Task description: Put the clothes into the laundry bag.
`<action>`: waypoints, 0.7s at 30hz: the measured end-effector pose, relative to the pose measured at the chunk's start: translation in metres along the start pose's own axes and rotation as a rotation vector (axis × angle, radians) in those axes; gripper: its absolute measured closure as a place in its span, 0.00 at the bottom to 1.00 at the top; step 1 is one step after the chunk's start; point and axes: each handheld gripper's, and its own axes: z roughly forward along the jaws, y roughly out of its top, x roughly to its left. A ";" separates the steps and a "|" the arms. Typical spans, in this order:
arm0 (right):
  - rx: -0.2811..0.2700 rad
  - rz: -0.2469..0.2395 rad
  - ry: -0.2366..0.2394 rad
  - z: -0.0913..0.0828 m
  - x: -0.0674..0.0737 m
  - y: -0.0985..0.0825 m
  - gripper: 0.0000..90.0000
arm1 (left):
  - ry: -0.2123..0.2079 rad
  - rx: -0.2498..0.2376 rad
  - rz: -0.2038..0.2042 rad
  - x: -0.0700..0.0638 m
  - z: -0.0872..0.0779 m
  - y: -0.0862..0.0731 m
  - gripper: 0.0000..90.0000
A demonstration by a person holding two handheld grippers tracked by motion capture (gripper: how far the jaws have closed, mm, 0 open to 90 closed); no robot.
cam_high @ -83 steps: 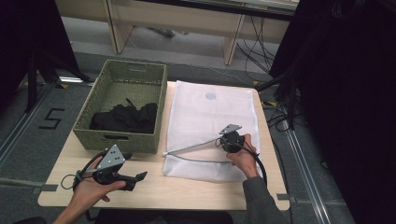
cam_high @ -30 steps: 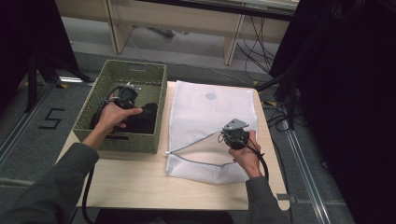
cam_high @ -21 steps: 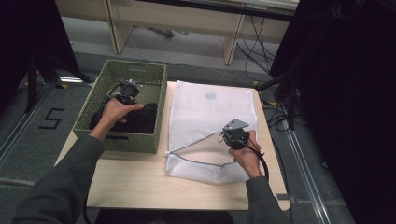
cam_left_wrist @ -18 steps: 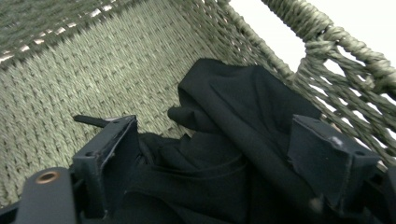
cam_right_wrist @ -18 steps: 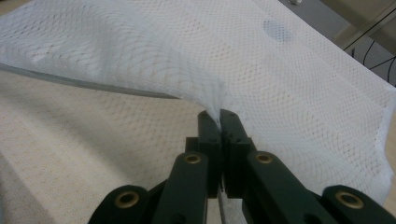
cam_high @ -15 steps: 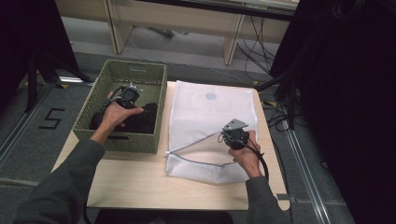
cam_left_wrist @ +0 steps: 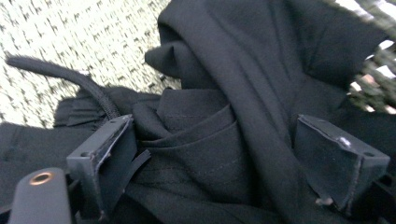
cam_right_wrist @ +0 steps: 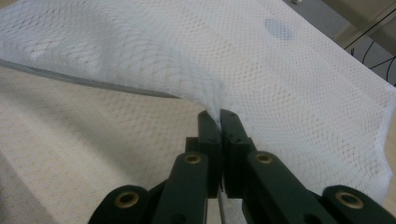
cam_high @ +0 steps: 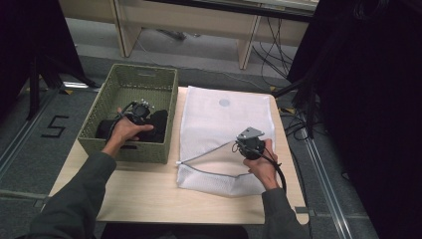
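Left gripper [cam_left_wrist: 224, 172]: jaws spread wide over folds of black cloth [cam_left_wrist: 243, 93], not clamped. High view places it inside the green basket [cam_high: 164, 82], cloth heaped within. Right gripper [cam_right_wrist: 219, 122]: pinched tight on the white mesh bag [cam_right_wrist: 303, 79], its upper edge raised above the table [cam_high: 139, 194].

Your high view looks forward and down over the tabletop [cam_high: 149, 199]. Each tool camera sits close: left on black cloth [cam_left_wrist: 219, 140], right on white mesh bag [cam_right_wrist: 303, 79], both seen from above.
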 end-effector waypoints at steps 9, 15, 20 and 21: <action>0.006 0.001 -0.001 0.001 0.001 0.000 0.99 | 0.011 0.022 0.041 0.003 -0.002 0.003 0.16; 0.009 0.009 -0.004 0.000 0.000 0.000 0.99 | 0.063 0.060 0.039 0.006 0.003 0.003 0.16; 0.002 -0.001 -0.006 -0.001 0.000 0.000 0.99 | 0.063 0.091 0.023 0.001 0.011 0.007 0.09; 0.001 0.001 -0.004 0.000 0.000 0.000 0.99 | 0.054 0.095 0.011 0.001 0.014 0.008 0.03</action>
